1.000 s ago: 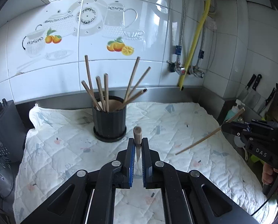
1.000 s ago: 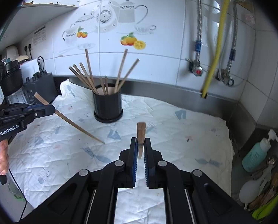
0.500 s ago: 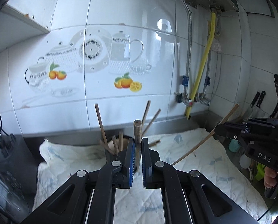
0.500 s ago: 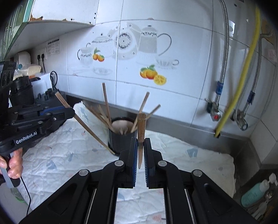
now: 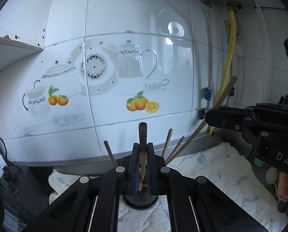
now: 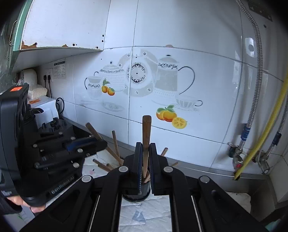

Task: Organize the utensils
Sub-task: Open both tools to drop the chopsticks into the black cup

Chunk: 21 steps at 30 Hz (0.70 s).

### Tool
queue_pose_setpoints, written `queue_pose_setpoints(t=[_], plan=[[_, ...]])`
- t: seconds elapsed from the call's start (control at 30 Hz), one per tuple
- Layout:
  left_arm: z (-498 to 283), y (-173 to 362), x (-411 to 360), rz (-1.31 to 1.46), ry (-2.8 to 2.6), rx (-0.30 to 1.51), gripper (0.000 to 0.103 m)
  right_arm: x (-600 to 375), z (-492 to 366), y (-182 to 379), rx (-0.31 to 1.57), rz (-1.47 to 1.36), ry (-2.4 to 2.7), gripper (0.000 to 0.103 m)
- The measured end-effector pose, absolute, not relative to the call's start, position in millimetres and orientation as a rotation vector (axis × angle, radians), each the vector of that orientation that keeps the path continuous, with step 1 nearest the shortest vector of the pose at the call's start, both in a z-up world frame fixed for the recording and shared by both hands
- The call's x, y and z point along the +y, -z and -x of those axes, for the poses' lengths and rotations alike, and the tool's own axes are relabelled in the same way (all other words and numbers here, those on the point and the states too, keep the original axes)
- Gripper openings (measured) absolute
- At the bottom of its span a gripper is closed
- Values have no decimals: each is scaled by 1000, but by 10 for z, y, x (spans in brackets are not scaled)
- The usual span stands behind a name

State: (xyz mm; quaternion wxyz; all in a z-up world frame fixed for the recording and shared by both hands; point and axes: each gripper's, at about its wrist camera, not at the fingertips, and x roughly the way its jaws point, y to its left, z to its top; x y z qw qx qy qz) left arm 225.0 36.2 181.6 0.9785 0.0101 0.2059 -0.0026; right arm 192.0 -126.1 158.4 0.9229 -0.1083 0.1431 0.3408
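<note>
Left wrist: quilted cloth (image 5: 225,166) below decorated wall tiles (image 5: 136,61).

Both fisheye views low and close above the black holder (image 5: 140,201), facing the tiled wall (image 5: 136,38) with its teapot print. Left view angled from the left, showing the right hand-held gripper (image 5: 209,116); right view angled from the right, showing the left hand-held gripper (image 6: 103,145).

I see a white tiled wall (image 5: 136,29) with a teapot-and-fruit decal (image 6: 144,83) at the far side; a yellow hose (image 6: 273,116) hangs right; a quilted cloth (image 5: 217,172) covers the counter.
</note>
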Motion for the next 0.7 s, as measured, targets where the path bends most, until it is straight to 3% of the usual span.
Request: queue_pose_setpoints(t=[0.37,0.7], plan=[[-2580,-1429,551,24,-6,512,6,-941,-2379,-1138,423,218,-711,9],[-2507,-1453,676,58,-33,510,8,-941,-2457,-1038,468,181,-700,10]])
